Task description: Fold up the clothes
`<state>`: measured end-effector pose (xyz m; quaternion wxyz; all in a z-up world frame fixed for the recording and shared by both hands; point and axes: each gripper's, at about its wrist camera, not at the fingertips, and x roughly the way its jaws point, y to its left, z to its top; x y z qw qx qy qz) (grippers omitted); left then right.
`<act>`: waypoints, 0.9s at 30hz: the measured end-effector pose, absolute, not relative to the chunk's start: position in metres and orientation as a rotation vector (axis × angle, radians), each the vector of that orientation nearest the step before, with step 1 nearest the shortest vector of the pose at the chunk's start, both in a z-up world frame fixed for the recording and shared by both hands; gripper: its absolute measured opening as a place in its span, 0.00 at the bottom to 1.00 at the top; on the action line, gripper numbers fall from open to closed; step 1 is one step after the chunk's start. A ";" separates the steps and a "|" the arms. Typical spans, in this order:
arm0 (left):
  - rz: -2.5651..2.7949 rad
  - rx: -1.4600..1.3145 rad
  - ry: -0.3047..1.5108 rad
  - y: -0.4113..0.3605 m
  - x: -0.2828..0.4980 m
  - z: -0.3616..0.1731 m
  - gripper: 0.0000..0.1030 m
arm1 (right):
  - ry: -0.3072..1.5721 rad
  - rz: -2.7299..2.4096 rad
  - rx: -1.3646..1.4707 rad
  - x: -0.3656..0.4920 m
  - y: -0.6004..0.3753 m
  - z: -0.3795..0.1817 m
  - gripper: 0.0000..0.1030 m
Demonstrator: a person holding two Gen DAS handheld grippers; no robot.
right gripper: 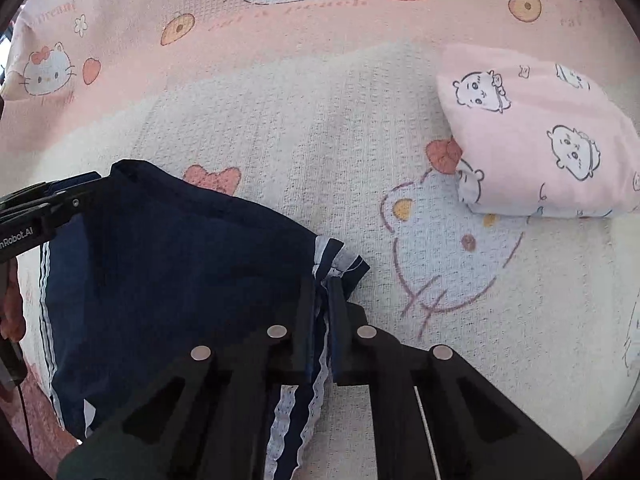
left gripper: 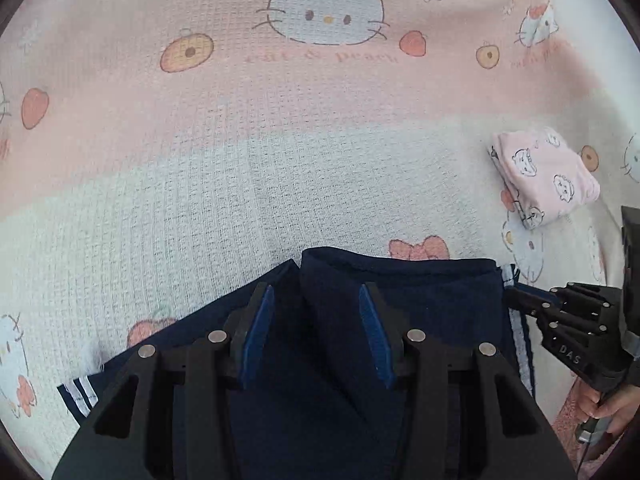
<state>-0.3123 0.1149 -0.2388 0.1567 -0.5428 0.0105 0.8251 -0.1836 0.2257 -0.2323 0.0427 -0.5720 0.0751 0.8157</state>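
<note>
A navy garment (left gripper: pixel 400 300) with white side stripes lies partly folded on the bed cover. In the left wrist view my left gripper (left gripper: pixel 316 292) hovers over its top edge, blue pads (left gripper: pixel 260 332) apart and bare, dark cloth beneath them. In the right wrist view my right gripper (right gripper: pixel 321 286) is shut on the garment's (right gripper: pixel 180 260) white-striped edge, which hangs down between the fingers. The right gripper (left gripper: pixel 516 300) also shows at the garment's right side, and the left gripper (right gripper: pixel 52 200) at its far left corner.
A pink and white cat-print bed cover (left gripper: pixel 280 140) spreads under everything. A folded pink garment (right gripper: pixel 540 140) with small cartoon faces lies to the right, also seen as the pink bundle (left gripper: pixel 548 176). A person's hand (left gripper: pixel 604 408) holds the right gripper's handle.
</note>
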 end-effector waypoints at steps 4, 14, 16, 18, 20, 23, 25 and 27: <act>2.345 -1.500 -0.011 0.118 -0.320 -0.243 0.46 | 0.218 2.437 -1.734 -0.171 0.246 -0.238 0.03; 2.327 -1.470 0.092 0.130 -0.314 -0.240 0.45 | 0.664 2.467 -1.629 -0.160 0.276 -0.226 0.22; 2.306 -1.488 0.156 0.140 -0.317 -0.248 0.43 | 0.670 2.458 -1.642 -0.163 0.276 -0.233 0.26; 2.290 -1.530 0.231 0.148 -0.323 -0.260 0.40 | 0.640 2.473 -1.709 -0.168 0.271 -0.239 0.30; 2.288 -1.533 0.273 0.154 -0.327 -0.267 0.39 | 0.602 2.481 -1.795 -0.175 0.260 -0.248 0.30; 2.283 -1.519 0.257 0.155 -0.331 -0.264 0.30 | 0.570 2.557 -1.805 -0.183 0.250 -0.242 0.17; 2.268 -1.510 0.234 0.155 -0.333 -0.261 0.06 | 0.550 2.584 -1.777 -0.185 0.244 -0.237 0.03; 2.264 -1.487 0.228 0.154 -0.332 -0.257 0.06 | 0.507 2.598 -1.723 -0.182 0.241 -0.229 0.03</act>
